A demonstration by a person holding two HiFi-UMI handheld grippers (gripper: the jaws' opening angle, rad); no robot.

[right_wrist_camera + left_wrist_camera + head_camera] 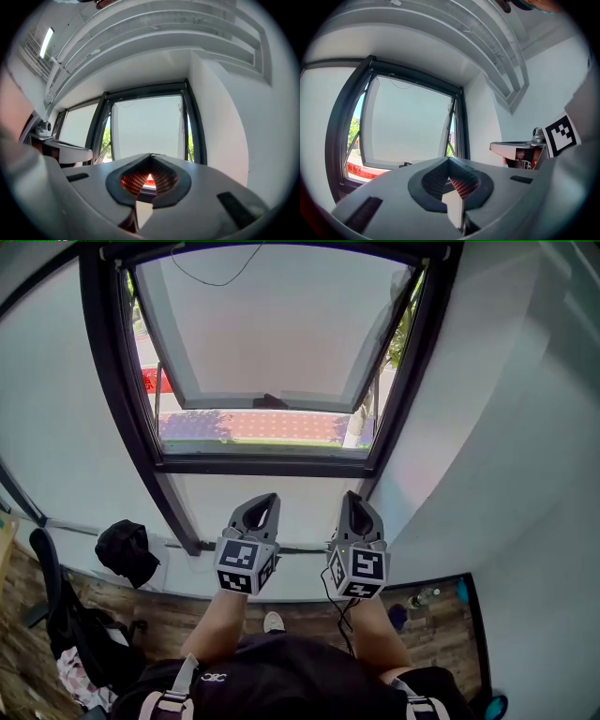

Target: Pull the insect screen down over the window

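Black-framed window point(112, 381) sits dead at twelve o'clock from both hands, the left tongs point(263, 505) and right tongs point(353, 506) side by side, equally near, each pinched tight on nothing. No insect screen is drawn yet; it seems tucked into the top rail point(309, 251), lying nine-to-three, with a thin cord point(223, 284) dangling beneath.

A lived-in indoor room, home or office I cannot tell: plain white walls point(66, 427), 1 black-framed window point(112, 381) overlooking trees and red paving, brown wood-plank floor point(441, 634), black bag point(127, 549) slumped by the wall, stepped white ceiling point(154, 28).
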